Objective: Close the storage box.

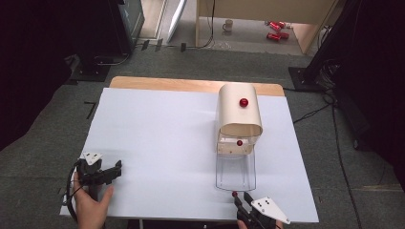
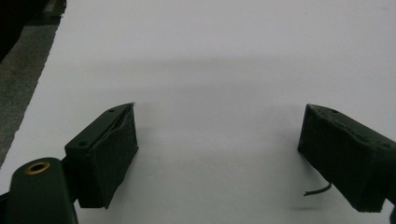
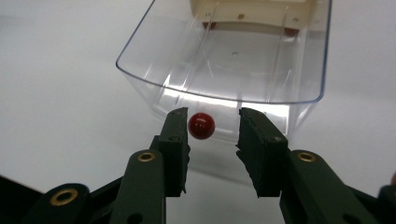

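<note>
Clear plastic drawer sits pulled out of a cream box right of the surface's centre, its red knob between the right tool's parted jaws at the front edge, left tool wide apart near the front-left corner.

No lettering, label, brand, number or sign can be read anywhere. The red cans on the floor beyond the table are too small and blurred to make out any print, and the cup just left of them shows no readable mark either.
</note>
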The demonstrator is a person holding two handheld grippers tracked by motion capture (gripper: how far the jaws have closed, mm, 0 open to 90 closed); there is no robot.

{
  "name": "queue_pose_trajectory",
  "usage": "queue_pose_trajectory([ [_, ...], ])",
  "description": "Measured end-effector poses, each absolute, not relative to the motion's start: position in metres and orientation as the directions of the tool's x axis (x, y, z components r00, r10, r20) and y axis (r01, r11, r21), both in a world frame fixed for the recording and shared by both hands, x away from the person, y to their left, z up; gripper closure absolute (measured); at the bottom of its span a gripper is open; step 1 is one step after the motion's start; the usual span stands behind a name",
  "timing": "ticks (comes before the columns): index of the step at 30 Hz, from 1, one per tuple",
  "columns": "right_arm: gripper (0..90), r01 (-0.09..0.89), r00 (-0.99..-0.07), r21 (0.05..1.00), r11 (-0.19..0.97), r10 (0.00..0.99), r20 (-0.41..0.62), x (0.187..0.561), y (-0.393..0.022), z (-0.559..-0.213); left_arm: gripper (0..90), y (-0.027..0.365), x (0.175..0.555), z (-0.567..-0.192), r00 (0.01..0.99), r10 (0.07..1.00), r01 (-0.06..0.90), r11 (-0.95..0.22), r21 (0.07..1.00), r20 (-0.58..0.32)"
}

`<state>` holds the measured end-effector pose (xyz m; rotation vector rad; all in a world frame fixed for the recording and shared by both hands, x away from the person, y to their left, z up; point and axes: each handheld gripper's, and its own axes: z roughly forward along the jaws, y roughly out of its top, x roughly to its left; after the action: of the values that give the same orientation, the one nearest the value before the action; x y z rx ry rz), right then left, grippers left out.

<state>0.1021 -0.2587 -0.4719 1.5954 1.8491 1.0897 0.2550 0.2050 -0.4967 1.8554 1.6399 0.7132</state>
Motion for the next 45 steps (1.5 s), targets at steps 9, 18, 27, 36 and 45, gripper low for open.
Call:
queue_pose_trajectory([
  [9, 64.5, 0.644, -0.225, 0.765, 0.024, 0.961, 0.159, 0.112, -0.256, -0.481, 11.8, 0.205, 0.255, -0.497, 0.112, 0.993, 0.697, -0.098, 0.71, 0.027],
  [18, 73.6, 0.68, -0.232, 0.733, 0.029, 0.956, 0.178, 0.12, -0.252, -0.491, 11.8, 0.205, 0.255, -0.497, 0.111, 0.993, 0.697, -0.098, 0.71, 0.027],
  [27, 76.1, 0.678, -0.241, 0.734, 0.034, 0.954, 0.178, 0.123, -0.253, -0.49, 11.8, 0.205, 0.255, -0.497, 0.111, 0.993, 0.697, -0.098, 0.71, 0.027],
  [36, 76.4, 0.67, -0.243, 0.742, 0.031, 0.953, 0.179, 0.124, -0.256, -0.485, 11.8, 0.205, 0.255, -0.497, 0.111, 0.993, 0.697, -0.098, 0.71, 0.027],
  [45, 76.9, 0.657, -0.242, 0.753, 0.031, 0.955, 0.172, 0.131, -0.259, -0.477, 11.8, 0.205, 0.255, -0.497, 0.112, 0.993, 0.697, -0.098, 0.71, 0.027],
])
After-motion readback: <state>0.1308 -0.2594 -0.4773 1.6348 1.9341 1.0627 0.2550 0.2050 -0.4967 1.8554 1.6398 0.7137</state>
